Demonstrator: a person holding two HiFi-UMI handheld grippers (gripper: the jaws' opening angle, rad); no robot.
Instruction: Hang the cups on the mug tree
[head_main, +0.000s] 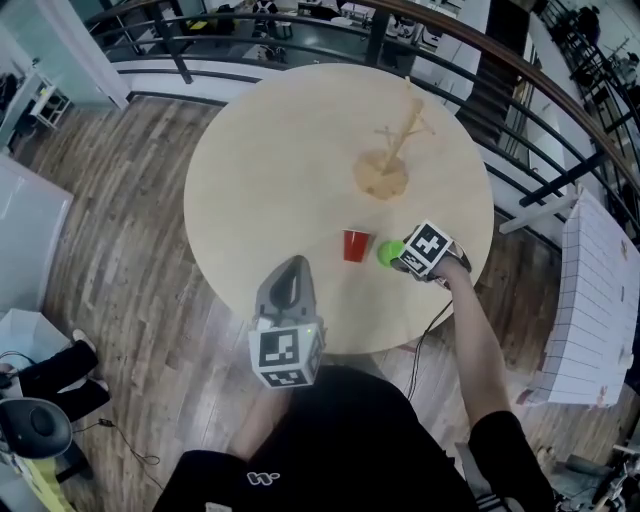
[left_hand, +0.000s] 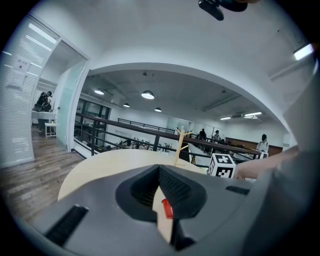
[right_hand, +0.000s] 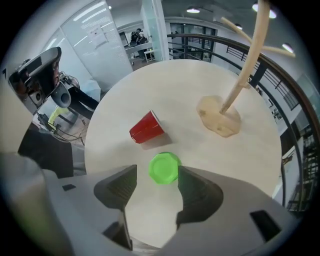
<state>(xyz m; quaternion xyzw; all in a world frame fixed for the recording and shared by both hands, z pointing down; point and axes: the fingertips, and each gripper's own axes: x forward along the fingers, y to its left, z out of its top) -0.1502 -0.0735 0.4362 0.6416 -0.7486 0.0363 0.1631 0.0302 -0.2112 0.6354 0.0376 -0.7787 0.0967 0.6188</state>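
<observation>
My right claw (head_main: 405, 255) points steeply down at the counter (head_main: 270, 180), forearm stretched out, jaws spread wide around the green cup (right_hand: 164, 167) without gripping it. The red cup (head_main: 355, 245) sits just beside it, and the mug tree (head_main: 400, 140) stands farther back. My left claw (head_main: 292, 270) is clenched, empty and nearly level at the near edge.

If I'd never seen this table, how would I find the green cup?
Find the big round wooden table with the wooden mug tree standing on it. Between the tree and the person, two small cups sit side by side. The green cup is the one on the right in the head view, bright green next to the red cup.
</observation>
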